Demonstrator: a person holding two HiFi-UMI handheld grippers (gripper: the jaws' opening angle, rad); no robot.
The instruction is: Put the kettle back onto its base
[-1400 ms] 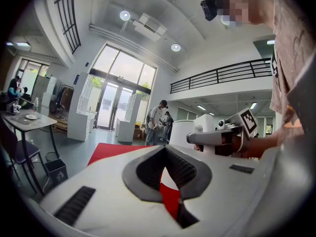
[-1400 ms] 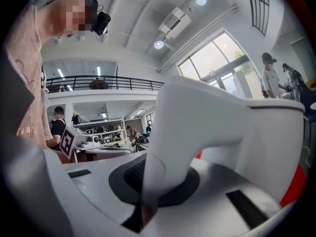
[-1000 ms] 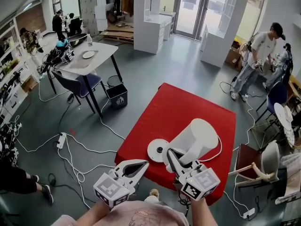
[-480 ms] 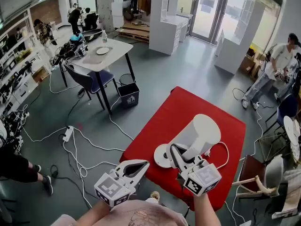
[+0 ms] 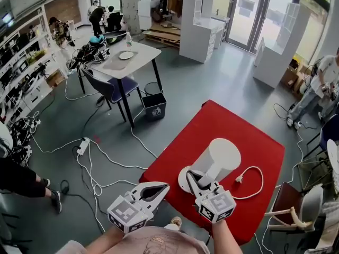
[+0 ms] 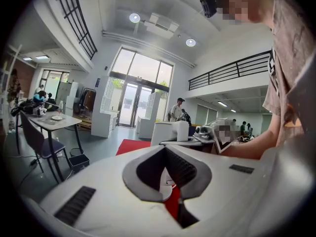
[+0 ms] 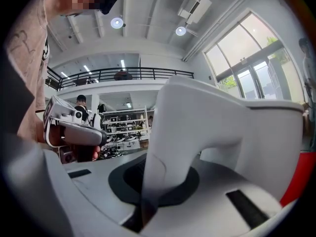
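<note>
Gripping the handle (image 7: 168, 132), the right tongs (image 5: 197, 178) are holding the white kettle (image 5: 221, 159) tilted over its round base (image 5: 182, 180) on the red bench (image 5: 228, 123); left tongs (image 5: 162, 187) are hanging pinched together, empty. Beyond, a black bin (image 5: 154, 106) is standing, contents unseen.

Left gripper (image 5: 165, 185) holds jaws together, empty; right gripper (image 5: 193, 175) clamps its jaws tight.
</note>
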